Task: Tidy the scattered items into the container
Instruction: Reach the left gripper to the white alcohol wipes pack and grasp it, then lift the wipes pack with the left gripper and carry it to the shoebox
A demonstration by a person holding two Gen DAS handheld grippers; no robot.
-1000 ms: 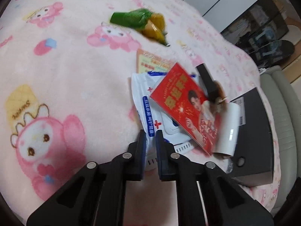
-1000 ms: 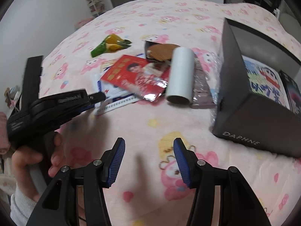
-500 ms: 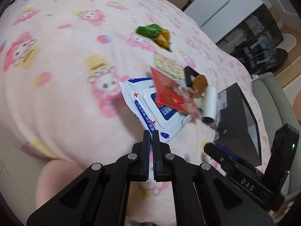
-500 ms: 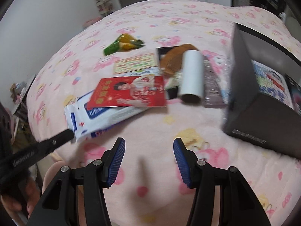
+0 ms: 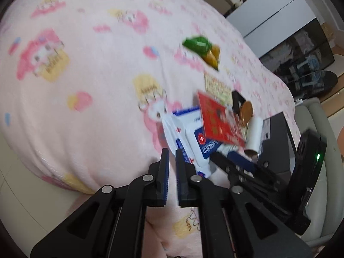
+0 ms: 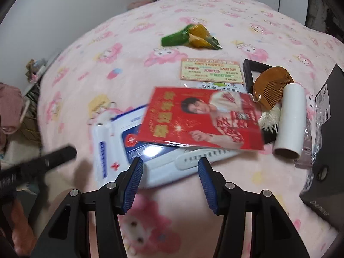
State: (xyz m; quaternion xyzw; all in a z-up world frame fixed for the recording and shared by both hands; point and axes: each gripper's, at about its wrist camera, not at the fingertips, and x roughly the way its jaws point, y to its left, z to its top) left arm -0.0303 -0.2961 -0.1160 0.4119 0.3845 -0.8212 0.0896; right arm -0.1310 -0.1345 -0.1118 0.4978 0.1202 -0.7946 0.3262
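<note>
A white and blue wipes pack point(image 6: 120, 135) lies on the pink bedspread with a red packet point(image 6: 200, 118) on top of it. A white comb point(image 6: 200, 157), a wooden comb point(image 6: 272, 89), a white tube point(image 6: 290, 118), a yellow card point(image 6: 211, 72) and a green and yellow wrapper point(image 6: 191, 35) lie around them. The dark box point(image 6: 329, 133) stands at the right. My right gripper point(image 6: 169, 169) is open, just before the wipes pack and white comb. My left gripper point(image 5: 172, 159) has a narrow gap between its fingers and holds nothing, beside the wipes pack point(image 5: 189, 137).
The bed's near edge drops to the floor point(image 5: 13, 185) at the left. A black frame point(image 6: 251, 71) lies under the wooden comb. A clear wrapped item point(image 6: 308, 142) lies against the box. Cabinets point(image 5: 268, 15) stand beyond the bed.
My left gripper has let go of the wipes pack after dragging it with the red packet toward the bed's near edge. My right gripper has moved closer to the pile.
</note>
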